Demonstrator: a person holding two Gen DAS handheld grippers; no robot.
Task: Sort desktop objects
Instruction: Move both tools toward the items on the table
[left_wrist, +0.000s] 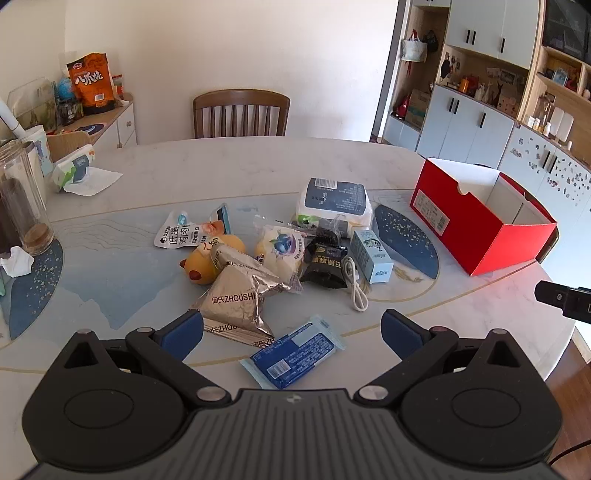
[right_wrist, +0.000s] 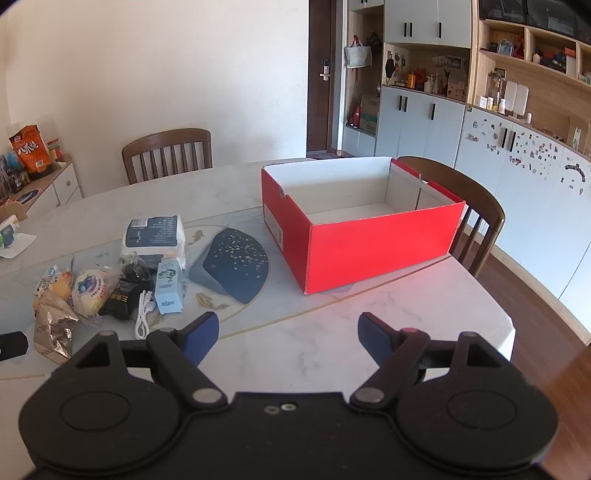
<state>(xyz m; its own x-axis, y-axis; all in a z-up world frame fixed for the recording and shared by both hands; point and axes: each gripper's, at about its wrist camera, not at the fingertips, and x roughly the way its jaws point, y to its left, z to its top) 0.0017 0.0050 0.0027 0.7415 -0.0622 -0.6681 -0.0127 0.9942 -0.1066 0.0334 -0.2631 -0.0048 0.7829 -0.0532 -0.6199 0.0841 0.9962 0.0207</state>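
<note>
Blue packet (left_wrist: 293, 355) between left fingers (left_wrist: 183, 334)

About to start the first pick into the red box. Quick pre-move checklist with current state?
1. left gripper open and holding nothing: ok.
2. right gripper open and holding nothing: ok.
3. red box open-topped, visible floor bare: ok; the near corner is hidden by its front wall.
4. Nearest target, the blue packet, lies flat, apart from the pile, between the left jaws: ok.
5. silver bag sits close to the left-hand finger and could snag on descent: not ok.
6. white cable free of the black packet it lies against: cannot tell.
</note>
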